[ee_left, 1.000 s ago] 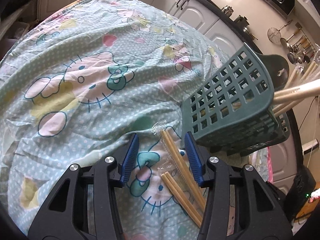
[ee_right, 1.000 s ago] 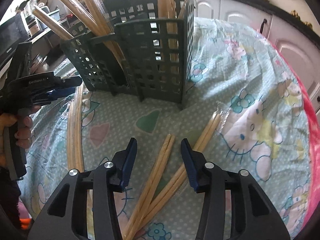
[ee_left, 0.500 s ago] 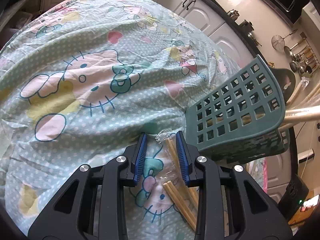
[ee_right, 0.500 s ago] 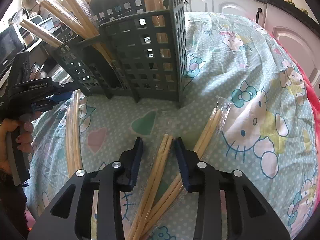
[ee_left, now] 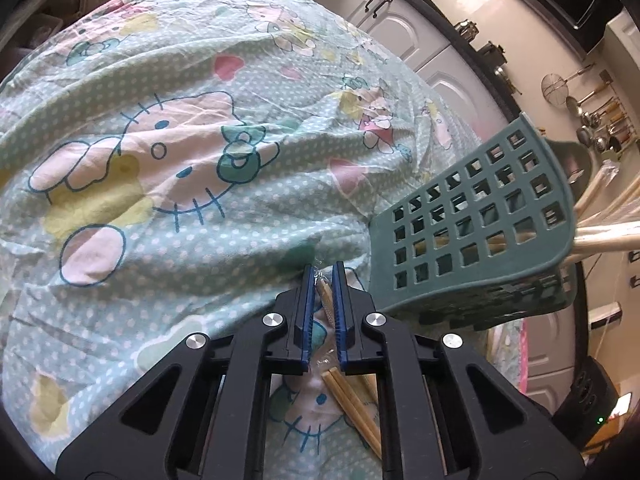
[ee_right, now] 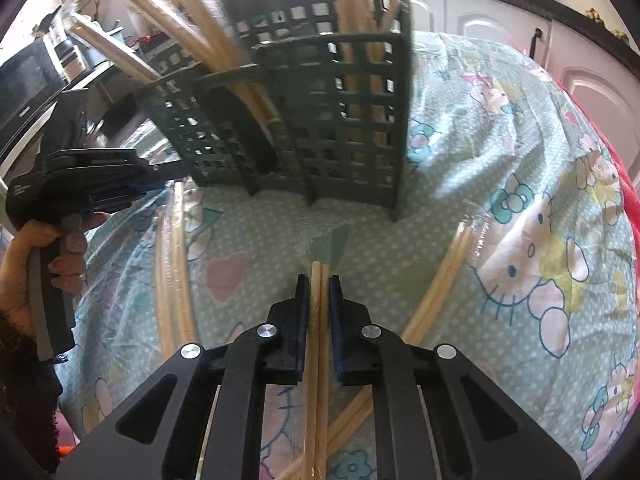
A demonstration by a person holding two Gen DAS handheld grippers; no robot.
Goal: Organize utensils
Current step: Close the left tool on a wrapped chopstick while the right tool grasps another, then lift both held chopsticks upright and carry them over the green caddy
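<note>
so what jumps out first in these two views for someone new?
The green slotted basket, stuffed with wrapped chopsticks, stands at the back of the cartoon-cat tablecloth. Each hand-held gripper is closed on a pair lying on the cloth: the right hand-held gripper on one chopstick pair in front of the basket, the left hand-held gripper on a wrapped pair beside it.

No text can be read in either view. Pale lettering runs along the left gripper [ee_right: 160,178], too small and blurred to make out.
</note>
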